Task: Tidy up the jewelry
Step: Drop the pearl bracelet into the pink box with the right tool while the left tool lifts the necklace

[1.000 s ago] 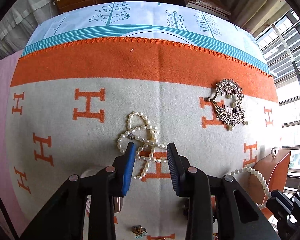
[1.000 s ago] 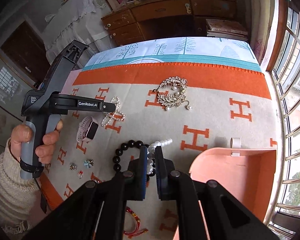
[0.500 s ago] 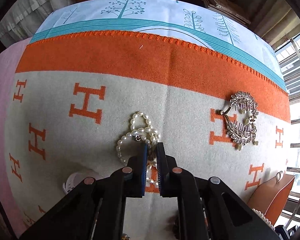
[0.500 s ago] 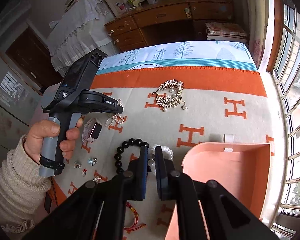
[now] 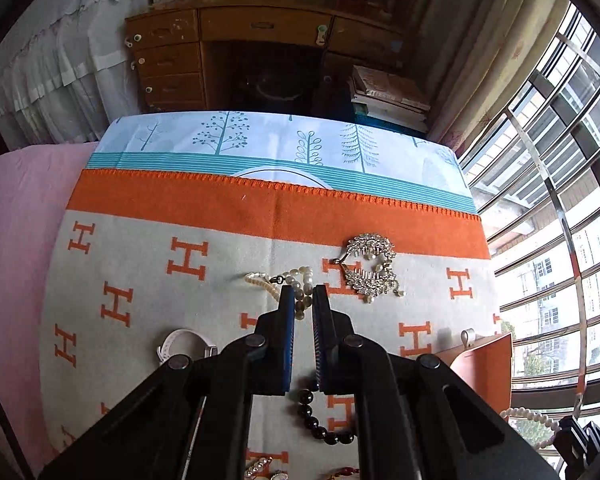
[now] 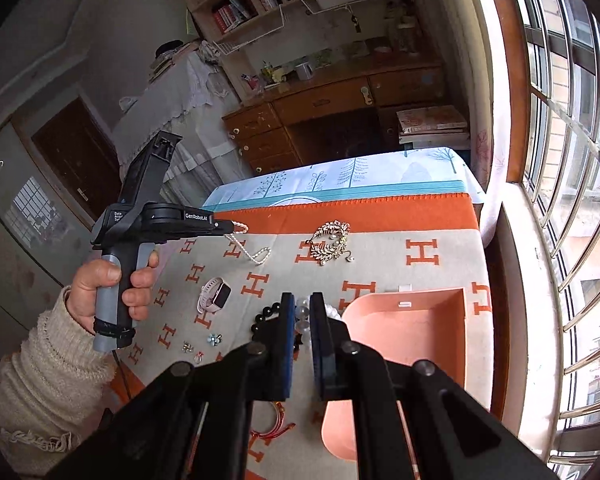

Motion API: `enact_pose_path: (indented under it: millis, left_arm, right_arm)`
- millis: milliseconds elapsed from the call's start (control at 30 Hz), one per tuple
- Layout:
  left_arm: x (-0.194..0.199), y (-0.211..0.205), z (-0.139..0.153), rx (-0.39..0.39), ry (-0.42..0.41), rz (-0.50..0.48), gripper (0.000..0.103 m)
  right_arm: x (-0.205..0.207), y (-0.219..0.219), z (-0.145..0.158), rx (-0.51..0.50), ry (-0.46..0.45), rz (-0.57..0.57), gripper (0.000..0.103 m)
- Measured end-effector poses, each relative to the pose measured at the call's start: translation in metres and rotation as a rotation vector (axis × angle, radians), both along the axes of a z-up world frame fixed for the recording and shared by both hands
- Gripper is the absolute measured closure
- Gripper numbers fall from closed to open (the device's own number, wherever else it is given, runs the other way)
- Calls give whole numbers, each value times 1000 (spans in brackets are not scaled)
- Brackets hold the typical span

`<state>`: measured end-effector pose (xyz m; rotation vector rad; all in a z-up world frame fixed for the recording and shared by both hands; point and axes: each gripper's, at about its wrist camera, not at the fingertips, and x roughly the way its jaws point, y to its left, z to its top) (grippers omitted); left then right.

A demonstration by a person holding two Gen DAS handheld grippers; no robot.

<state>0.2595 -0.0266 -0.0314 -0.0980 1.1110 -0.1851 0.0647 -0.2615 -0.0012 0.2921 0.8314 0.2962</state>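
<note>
The left gripper (image 5: 303, 296) pinches a pearl necklace (image 5: 288, 280) between its blue pads, the strand lifted off an orange-and-cream blanket (image 5: 140, 256) and trailing from the fingertips; in the right wrist view the same necklace (image 6: 247, 250) hangs from the tool down to the blanket's far left part. The right gripper (image 6: 302, 312) is clamped on a clear-bead bracelet (image 6: 303, 316), held just left of a peach tray (image 6: 432, 320) that sits at the blanket's right side near the window. A black bead bracelet (image 6: 265, 316) lies touching or just beside the right gripper's left finger; which cannot be told. A rhinestone brooch (image 5: 370, 266) rests on the far part of the blanket, just right of the pinched pearls. A white watch (image 6: 214, 294) lies left of the black beads, and small earrings (image 6: 212, 339) sit nearer, along the left edge. A red cord bracelet (image 6: 276, 426) shows near, under the right gripper. The person's left hand (image 6: 112, 288), in a cream knit sleeve, grips the tool's handle.
</note>
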Motion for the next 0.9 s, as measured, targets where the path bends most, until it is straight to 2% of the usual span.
enact_pose_path:
  millis: [133,233,400,500,667,767,833,900]
  left_arm:
    - [-34,-25,41,-50,-74,-71,97]
    - [-61,-36,68,-86,-115,-132,97]
    - [-100,-74,96,-127,-158,-235,97]
    - [-120,-98,103,-145,-161,-299,97]
    - [-145,-134,93,-163,-156,-377,97]
    - [-153,-151,73,-161,-142,-398,97]
    - [-156,-160,54,-150,-145,-405,97]
    - [-159,-168,33,-133,-146,-404,97]
  right_arm:
    - [-15,-16,-5,-9,4,-55,96]
    - [-21,-27,-21,-12,50,-90,96]
    - [-31,-36,-66,-58,152,-139,95]
    - [-36,-41,-97,-44,236,-138,95]
    - [-52,-51,-123,-6,295,-179,93]
    - [-62,-55,-120,-2,273,-212,80]
    - [-69,-55,-112,4,249,-238,63]
    - [-77,-55,-104,5,217,-259,57]
